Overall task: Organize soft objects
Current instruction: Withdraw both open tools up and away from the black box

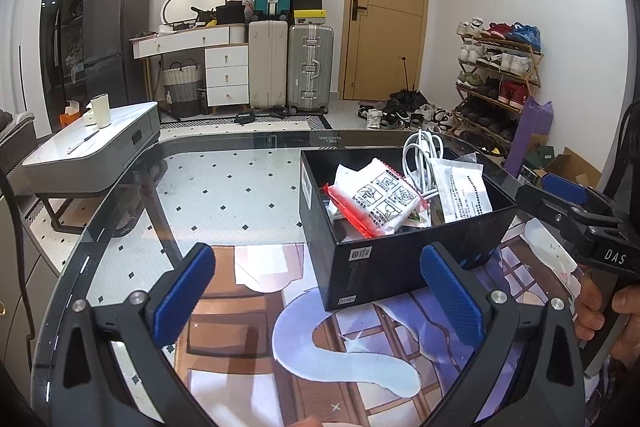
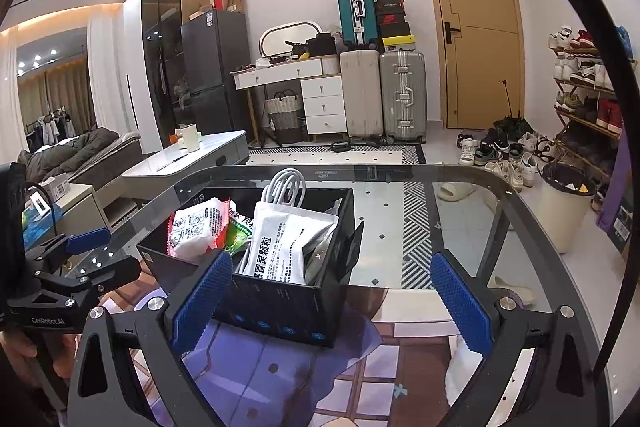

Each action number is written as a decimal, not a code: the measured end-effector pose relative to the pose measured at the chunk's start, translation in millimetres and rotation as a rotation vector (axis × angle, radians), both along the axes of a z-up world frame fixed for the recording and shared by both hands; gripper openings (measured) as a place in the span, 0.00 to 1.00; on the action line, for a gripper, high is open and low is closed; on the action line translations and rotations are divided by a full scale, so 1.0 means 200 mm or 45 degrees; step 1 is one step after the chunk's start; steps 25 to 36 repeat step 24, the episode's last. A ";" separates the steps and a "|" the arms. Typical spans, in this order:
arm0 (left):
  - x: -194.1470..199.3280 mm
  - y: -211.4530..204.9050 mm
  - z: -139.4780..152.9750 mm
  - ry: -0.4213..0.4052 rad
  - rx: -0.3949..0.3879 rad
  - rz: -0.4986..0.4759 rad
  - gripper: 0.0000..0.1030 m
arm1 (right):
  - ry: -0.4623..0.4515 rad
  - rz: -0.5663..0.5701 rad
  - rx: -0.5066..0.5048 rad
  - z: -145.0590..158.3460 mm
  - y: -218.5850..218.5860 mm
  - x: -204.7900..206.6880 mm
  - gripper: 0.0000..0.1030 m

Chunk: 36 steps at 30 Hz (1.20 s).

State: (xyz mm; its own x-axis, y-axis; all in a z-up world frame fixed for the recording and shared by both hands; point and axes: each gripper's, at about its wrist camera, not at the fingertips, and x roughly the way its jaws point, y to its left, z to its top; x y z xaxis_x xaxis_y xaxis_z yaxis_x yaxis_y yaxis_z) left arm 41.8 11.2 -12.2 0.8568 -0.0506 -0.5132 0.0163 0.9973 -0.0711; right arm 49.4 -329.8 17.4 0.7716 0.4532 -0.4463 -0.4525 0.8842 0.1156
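On the glass worktop [image 1: 224, 195], a black box [image 1: 384, 267] already gathers the soft packets [image 1: 380, 203] and a white cable [image 1: 420, 155] — tidy, contained. Left gripper [image 1: 316, 291] and right gripper [image 2: 332, 295] hover wide apart, empty — apparently finished.

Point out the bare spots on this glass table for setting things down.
Bare glass lies left of the black box, up to the table's curved edge. More bare glass lies right of the box, toward the far corner. The box itself is crowded with packets and a white cable.
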 end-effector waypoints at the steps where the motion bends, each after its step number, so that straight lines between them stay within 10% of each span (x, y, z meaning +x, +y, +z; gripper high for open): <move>1: 0.00 0.00 0.00 0.000 0.000 0.001 1.00 | -0.006 0.003 -0.005 0.00 0.01 0.00 0.98; 36: -0.02 -0.03 0.00 -0.016 0.029 0.003 1.00 | 0.004 -0.008 0.023 -0.01 0.01 -0.02 0.99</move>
